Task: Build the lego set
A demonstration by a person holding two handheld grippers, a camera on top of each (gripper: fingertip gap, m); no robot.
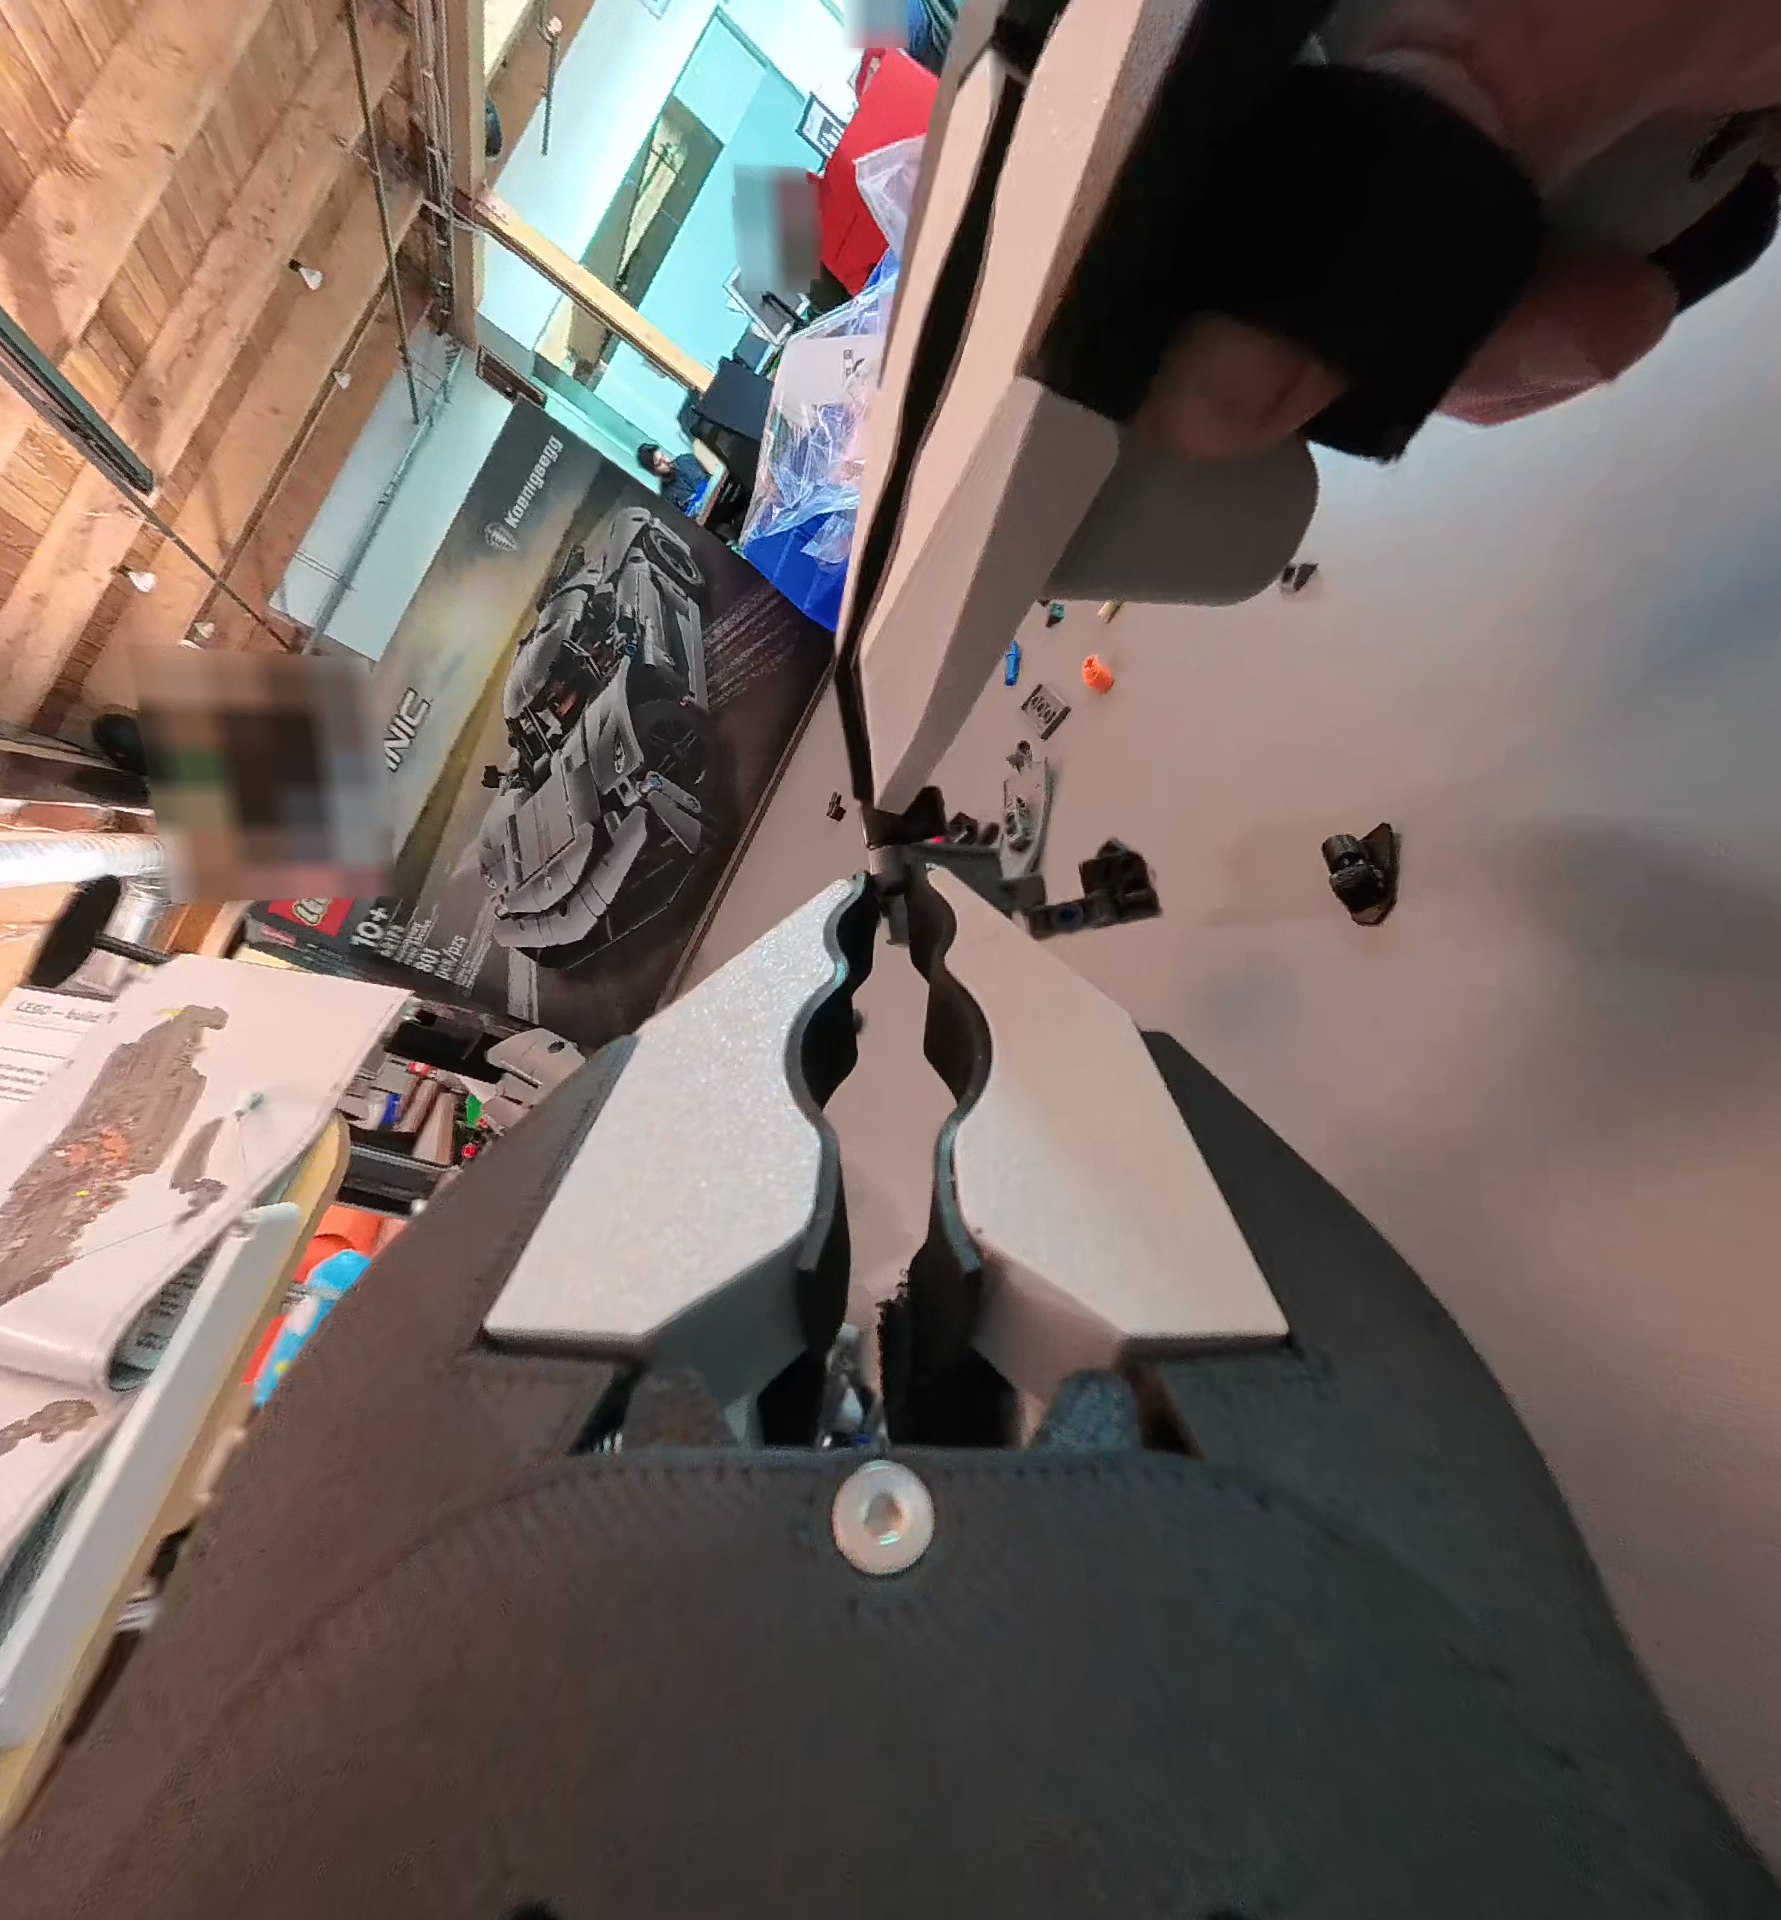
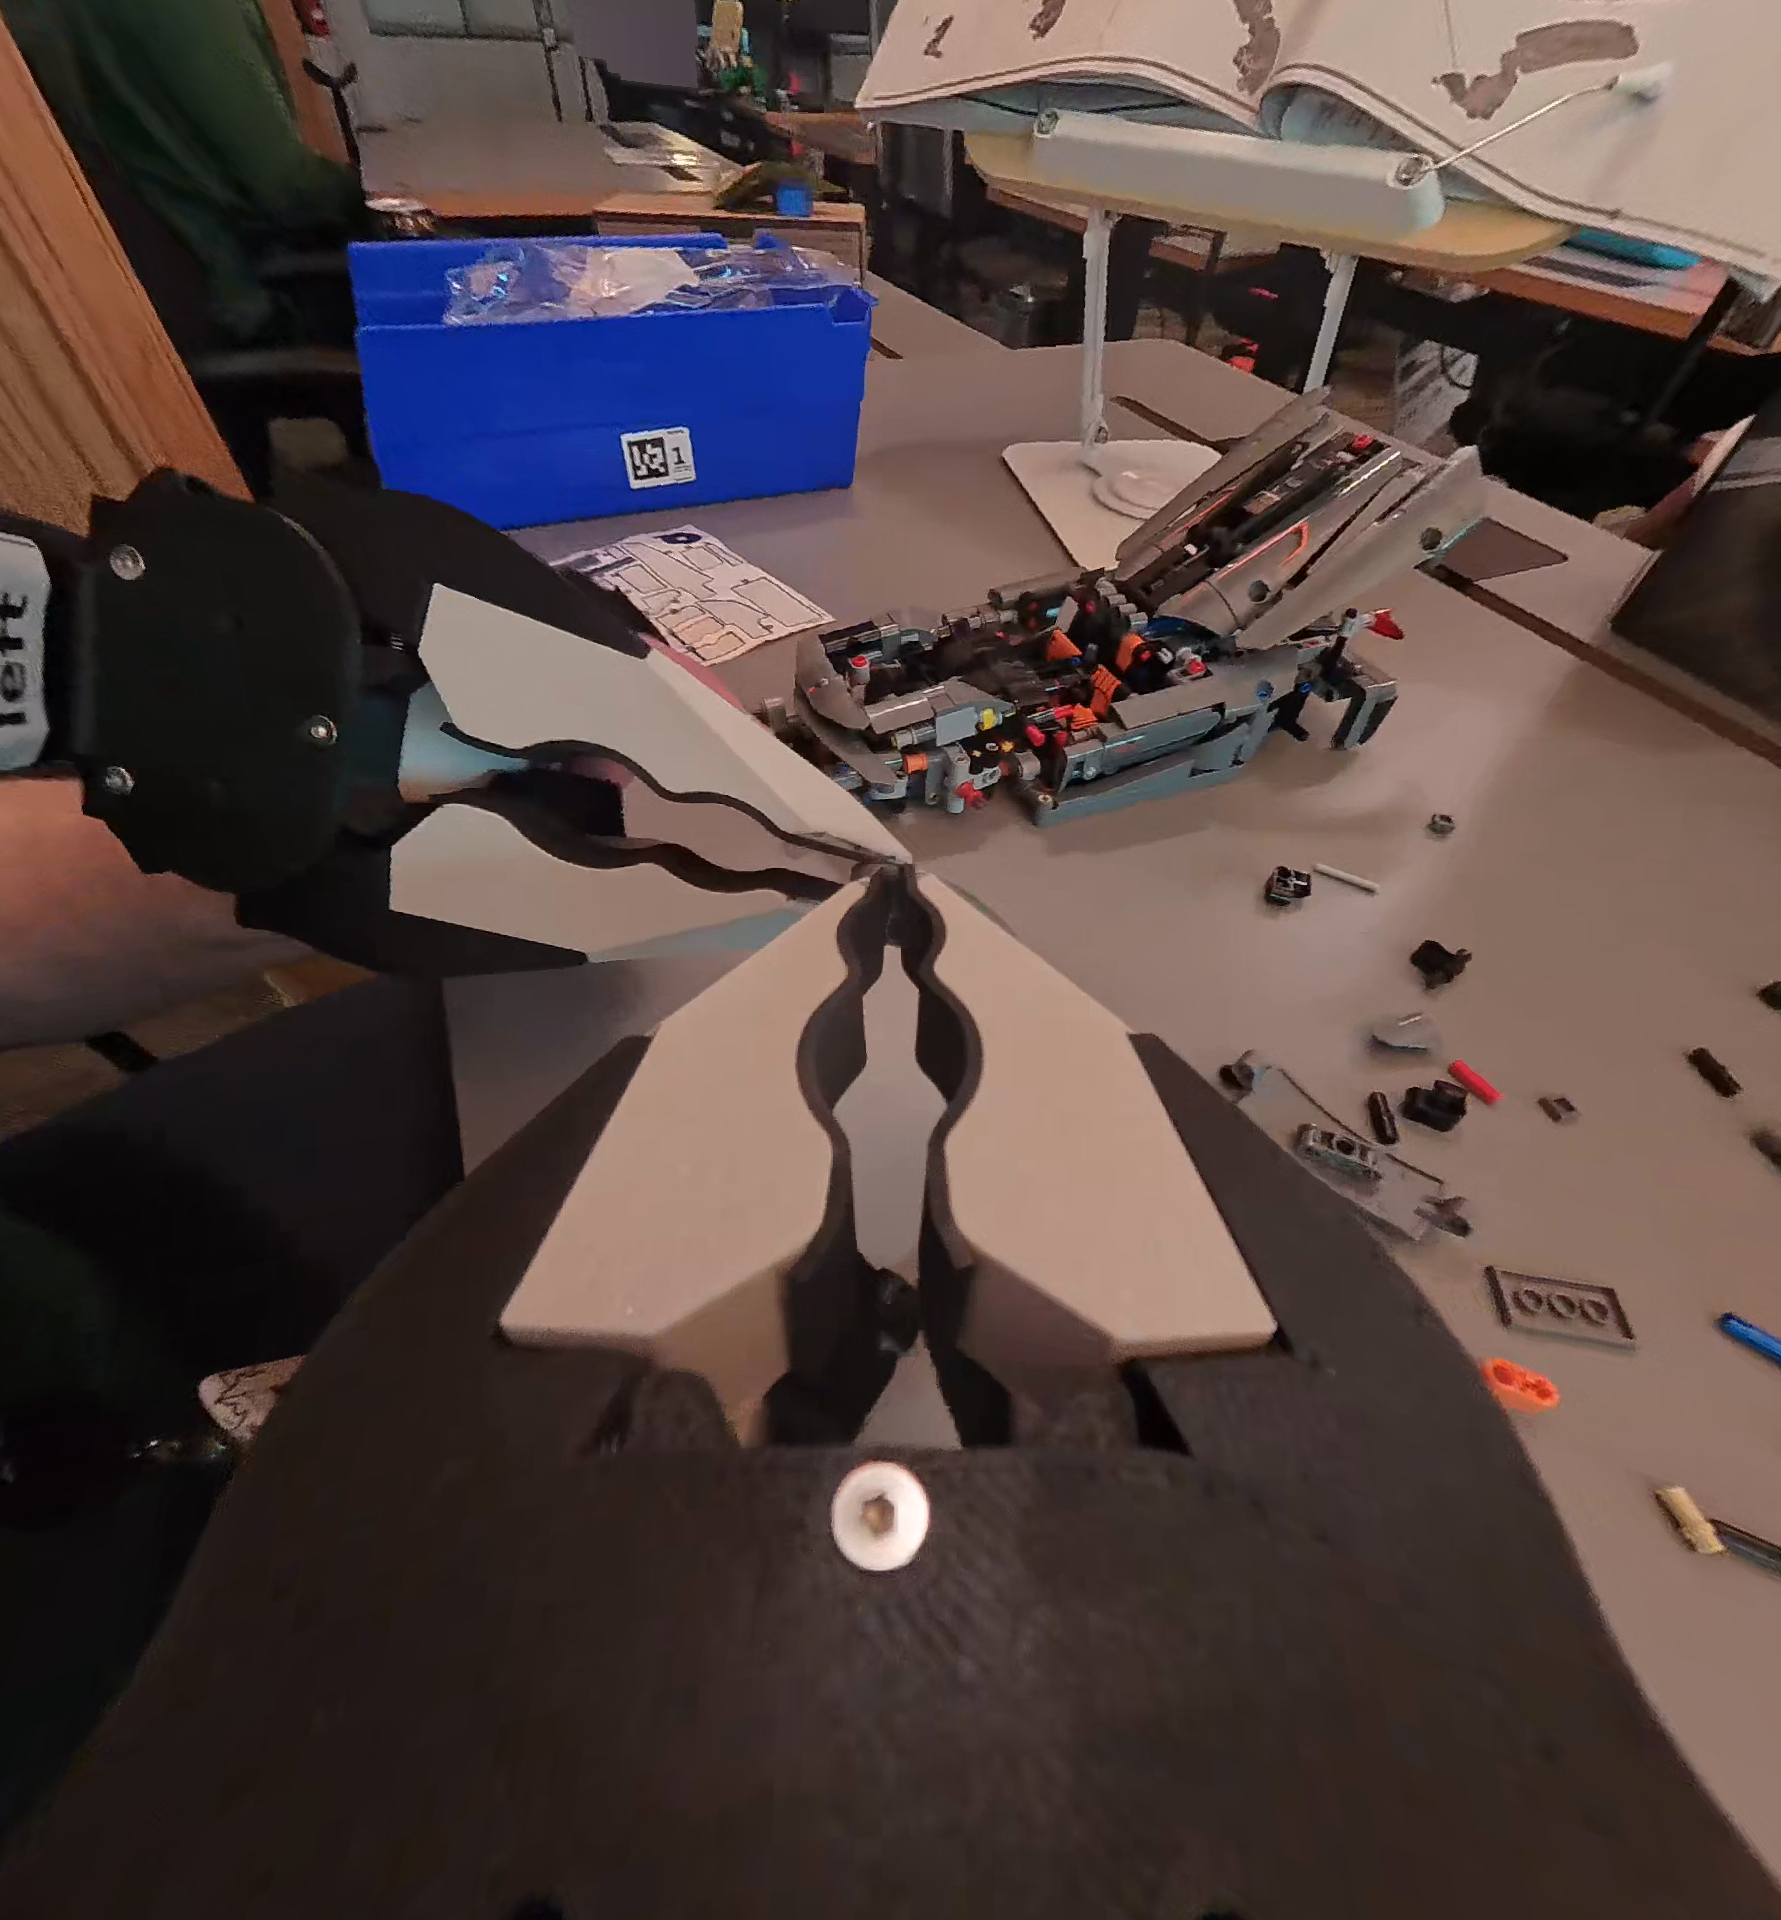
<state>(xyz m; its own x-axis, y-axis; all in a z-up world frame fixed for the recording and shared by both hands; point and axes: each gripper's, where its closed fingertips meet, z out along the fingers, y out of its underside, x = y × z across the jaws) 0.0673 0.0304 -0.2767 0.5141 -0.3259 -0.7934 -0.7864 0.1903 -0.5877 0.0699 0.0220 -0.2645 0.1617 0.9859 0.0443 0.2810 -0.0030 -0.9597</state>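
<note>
Both tools pinched tip-to-tip on one tiny lego piece

Left tool (image 2: 870,857) and right tool (image 2: 891,883) are each clamped on a small dark piece (image 1: 891,868) above the grey surface (image 2: 1125,935). The half-built car (image 2: 1125,675) sits farther back, loose parts (image 2: 1437,1101) scattered to the right. Blue bin (image 2: 605,395) with a tag sticker at far left, an open manual on a stand (image 2: 1281,125) far right, and a printed set box (image 1: 574,748). Wooden ceiling, cluttered workshop.

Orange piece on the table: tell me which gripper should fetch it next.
Neither is free: left gripper and right gripper both pinch a small part. Probably right, since the orange piece lies on its side.
</note>
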